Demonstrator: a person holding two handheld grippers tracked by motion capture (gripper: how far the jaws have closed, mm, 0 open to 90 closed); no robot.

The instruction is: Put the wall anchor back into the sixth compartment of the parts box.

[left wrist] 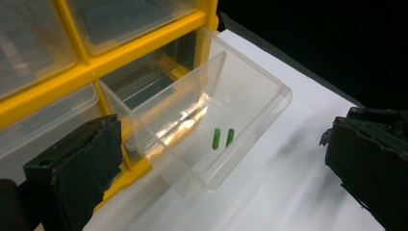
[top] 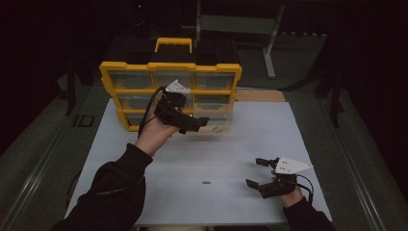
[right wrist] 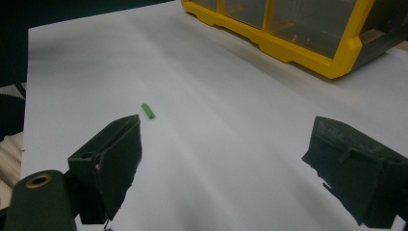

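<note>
A yellow organizer (top: pixel 171 72) with clear drawers stands at the back of the white table. Its lower right drawer (left wrist: pixel 250 115) is pulled out, and two small green pegs (left wrist: pixel 216 138) lie on its floor. My left gripper (left wrist: pixel 221 163) hovers open in front of that drawer with nothing between its jaws; from above the left gripper (top: pixel 195 125) is at the organizer's bottom row. Another green peg (top: pixel 206 182) lies loose on the table near the front. My right gripper (top: pixel 256 172) rests open just right of it, with the peg (right wrist: pixel 148 111) ahead of its left jaw.
The white table top (top: pixel 240 144) reaches from the organizer to the front edge. A grey metal stand (top: pixel 269 43) is behind the table. Dark floor surrounds the table on both sides.
</note>
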